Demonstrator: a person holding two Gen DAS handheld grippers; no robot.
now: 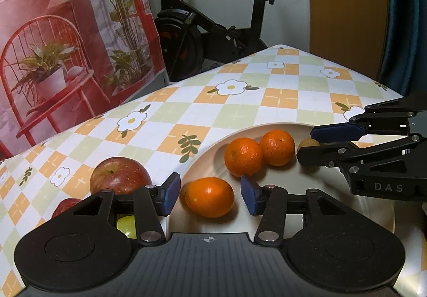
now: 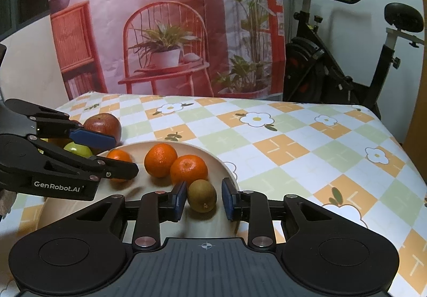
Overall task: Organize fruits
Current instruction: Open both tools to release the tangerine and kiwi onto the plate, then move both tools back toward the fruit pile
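Observation:
A cream plate on the checked tablecloth holds three oranges and a kiwi. My left gripper is open around the nearest orange, which lies on the plate with a small gap at each blue pad. Two more oranges sit side by side further in. My right gripper is open around the brown kiwi near the plate's rim; a gap shows at its right pad.
Left of the plate lie a red apple, a second red one and a green apple. An exercise bike and a printed backdrop stand behind the table's far edge.

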